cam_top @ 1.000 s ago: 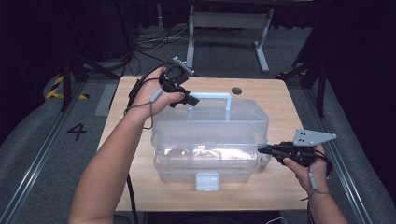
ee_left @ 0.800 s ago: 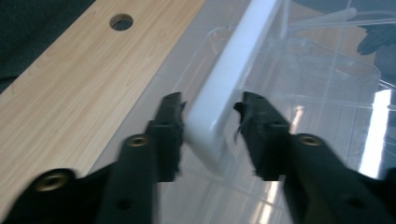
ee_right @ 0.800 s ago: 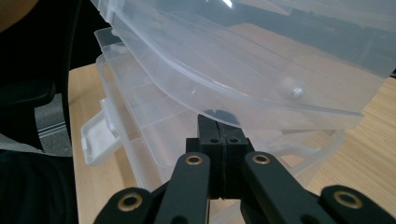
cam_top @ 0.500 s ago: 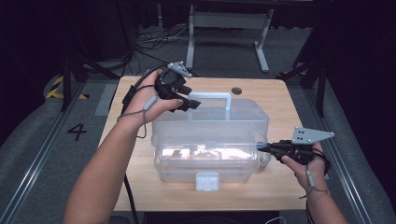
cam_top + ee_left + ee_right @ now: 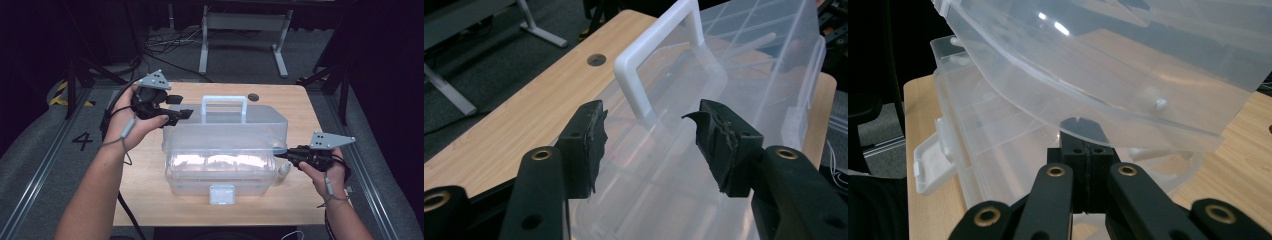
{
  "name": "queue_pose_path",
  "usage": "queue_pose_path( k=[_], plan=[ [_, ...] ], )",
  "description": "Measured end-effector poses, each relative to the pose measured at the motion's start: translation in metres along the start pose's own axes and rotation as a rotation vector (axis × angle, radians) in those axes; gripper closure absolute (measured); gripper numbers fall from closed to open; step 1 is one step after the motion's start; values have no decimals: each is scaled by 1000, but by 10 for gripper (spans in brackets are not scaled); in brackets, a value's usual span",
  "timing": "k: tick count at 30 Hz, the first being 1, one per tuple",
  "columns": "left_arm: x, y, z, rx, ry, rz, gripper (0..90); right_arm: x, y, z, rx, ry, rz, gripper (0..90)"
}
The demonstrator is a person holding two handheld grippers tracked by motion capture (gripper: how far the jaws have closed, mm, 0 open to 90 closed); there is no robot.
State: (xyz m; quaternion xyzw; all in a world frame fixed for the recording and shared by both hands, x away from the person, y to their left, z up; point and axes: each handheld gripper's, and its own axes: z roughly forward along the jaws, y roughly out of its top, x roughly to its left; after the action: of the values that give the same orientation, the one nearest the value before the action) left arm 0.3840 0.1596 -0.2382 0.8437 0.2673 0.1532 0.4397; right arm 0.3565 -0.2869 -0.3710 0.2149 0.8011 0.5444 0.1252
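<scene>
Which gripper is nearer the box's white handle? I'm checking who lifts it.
Left. The left gripper hovers beside the handle; the right gripper is at the lid's right edge.

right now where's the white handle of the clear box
In the high view the white handle stands up from the raised lid of the clear box, at the table's far middle, just right of the open left gripper.

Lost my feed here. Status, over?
Left gripper open, fingers just parted, off the box lid. Right gripper shut, propping the raised lid edge. Nothing blocking.
</scene>
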Motion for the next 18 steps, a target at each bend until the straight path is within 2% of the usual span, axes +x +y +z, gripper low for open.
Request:
queue_pose_path(
  k=[6, 8, 9, 11, 18],
  plan=[
    [2, -16, -16, -45, 23, -27, 468, -2, 5, 0, -5, -19, -3, 900],
    [2, -22, -22, -64, 30, -51, 466, -2, 6, 0, -3, -25, -1, 900],
    [0, -29, -29, -68, 66, -56, 466, -2, 7, 0, -2, -28, -2, 900],
    [-1, -34, -33, -73, 78, -65, 467, -2, 9, 0, -2, -35, -1, 900],
    [-2, -59, -45, -88, 82, -96, 470, -3, 12, 0, -9, -48, 0, 900]
  ],
)
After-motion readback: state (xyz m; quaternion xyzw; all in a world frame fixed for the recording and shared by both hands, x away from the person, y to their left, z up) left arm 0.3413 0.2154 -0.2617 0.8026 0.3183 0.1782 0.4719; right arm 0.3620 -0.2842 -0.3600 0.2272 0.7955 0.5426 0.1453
